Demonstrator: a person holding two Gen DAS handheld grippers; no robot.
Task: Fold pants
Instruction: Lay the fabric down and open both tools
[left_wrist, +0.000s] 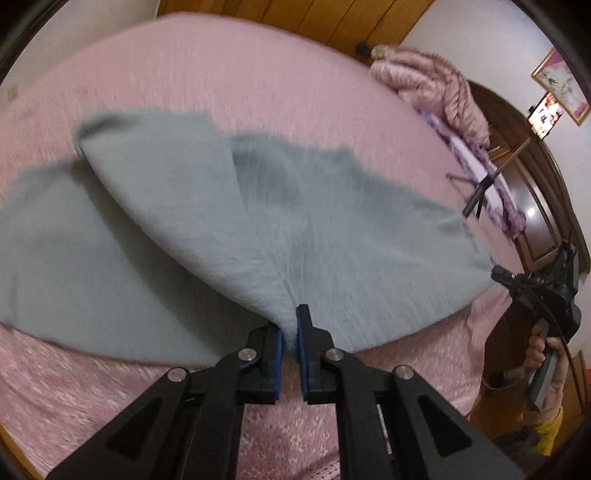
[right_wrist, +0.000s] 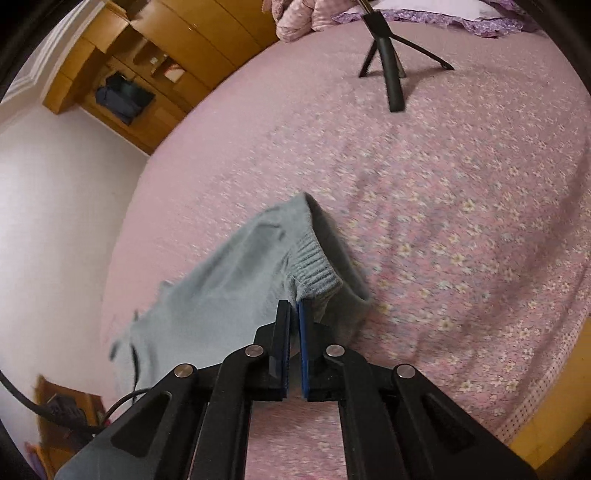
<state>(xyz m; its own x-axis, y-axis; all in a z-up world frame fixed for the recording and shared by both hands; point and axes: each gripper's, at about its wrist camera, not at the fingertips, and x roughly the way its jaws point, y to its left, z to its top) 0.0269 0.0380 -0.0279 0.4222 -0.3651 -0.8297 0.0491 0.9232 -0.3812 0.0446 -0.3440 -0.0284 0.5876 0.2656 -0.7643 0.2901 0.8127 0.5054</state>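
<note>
— Grey pants (left_wrist: 258, 229) are spread on the pink bed (left_wrist: 258, 74), aren't they?
— Yes; fabric is clamped by the left gripper (left_wrist: 290, 332), the ribbed waistband by the right gripper (right_wrist: 294, 314).

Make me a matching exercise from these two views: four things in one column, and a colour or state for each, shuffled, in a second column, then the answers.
Column one:
1. pants
2. bedspread
3. tripod
4. left gripper

Column two:
A. pink with small flowers
B. black, standing on the bed
C. grey-green, partly lifted off the bed
D. shut on cloth

Pairs: 1-C, 2-A, 3-B, 4-D
</note>
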